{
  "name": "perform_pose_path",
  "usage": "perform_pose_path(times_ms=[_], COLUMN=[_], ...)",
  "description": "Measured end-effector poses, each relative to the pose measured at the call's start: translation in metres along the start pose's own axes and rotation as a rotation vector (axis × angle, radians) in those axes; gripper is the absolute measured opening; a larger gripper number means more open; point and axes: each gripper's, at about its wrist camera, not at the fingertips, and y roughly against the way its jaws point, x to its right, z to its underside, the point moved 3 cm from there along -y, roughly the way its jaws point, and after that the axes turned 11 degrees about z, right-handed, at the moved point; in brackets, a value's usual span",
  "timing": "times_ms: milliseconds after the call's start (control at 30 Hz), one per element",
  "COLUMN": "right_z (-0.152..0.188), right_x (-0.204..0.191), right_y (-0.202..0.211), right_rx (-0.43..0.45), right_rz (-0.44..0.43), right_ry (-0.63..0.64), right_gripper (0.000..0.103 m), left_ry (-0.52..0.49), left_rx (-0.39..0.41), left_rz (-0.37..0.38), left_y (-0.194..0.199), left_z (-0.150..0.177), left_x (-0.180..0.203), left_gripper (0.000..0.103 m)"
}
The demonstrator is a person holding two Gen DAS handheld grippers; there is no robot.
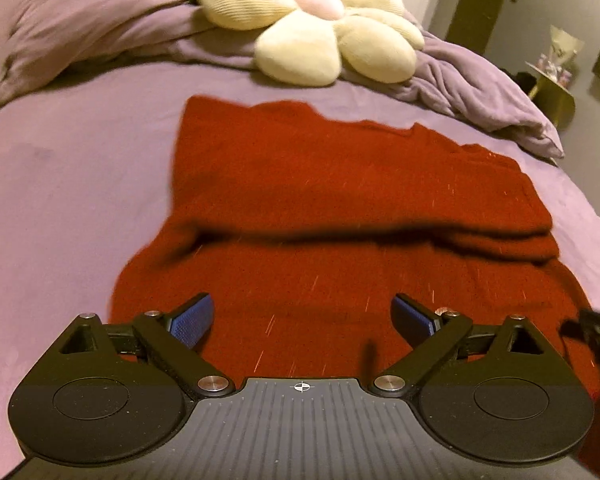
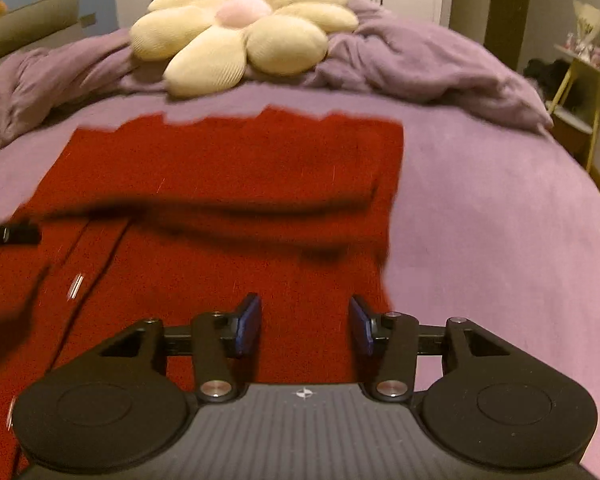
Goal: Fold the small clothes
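Red knit garment (image 1: 320, 200) spread on purple bedsheet (image 1: 60, 184), folded ridge across middle. Left gripper (image 1: 302, 320) and right gripper (image 2: 304, 324) both gaping, empty, above near hem. Flower pillow (image 2: 240, 28) at 12 o'clock. Risk: single-layer pinch, fold slumping.

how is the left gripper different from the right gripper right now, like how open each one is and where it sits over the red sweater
The left gripper is spread wider than the right gripper, whose blue pads sit closer together. The left gripper has the red sweater under both fingers; the right gripper sits at the sweater's right edge, with purple bedsheet beside its outer finger. Both are open and hold nothing.
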Motion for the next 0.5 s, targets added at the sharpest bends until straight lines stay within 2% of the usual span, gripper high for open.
perform_pose_path(times_ms=[133,233,267,300,333,433,500], right_z=[0.054,0.086,0.095,0.102,0.109,0.121,0.123], right_x=[0.023,0.036,0.041,0.046,0.050,0.064,0.071], right_y=[0.049,0.082,0.093,0.099,0.104,0.104,0.102], right_rx=[-0.068,-0.087,-0.092,-0.098,-0.110,-0.150,-0.163], right_rz=[-0.052,-0.043,-0.036,-0.022,-0.010,-0.017,-0.057], right_ry=[-0.081,-0.068,-0.060,-0.058,-0.057,-0.101,-0.159], right_gripper=[0.049,0.050,0.052,0.060,0.063,0.063,0.063], left_ry=[0.062,0.085,0.089,0.095,0.101,0.143,0.191], left_rx=[-0.015,-0.035,-0.042,-0.048,-0.057,-0.087,-0.107], left_rz=[0.004,-0.009,-0.023,-0.036,-0.041,-0.014,0.056], left_y=[0.049,0.081,0.091,0.098,0.106,0.118,0.119], left_z=[0.042,0.067,0.075,0.081,0.088,0.100,0.104], left_x=[-0.016,-0.029,-0.035,-0.040,-0.044,-0.056,-0.063], left_gripper=[0.099,0.099,0.099,0.099,0.099,0.099,0.099])
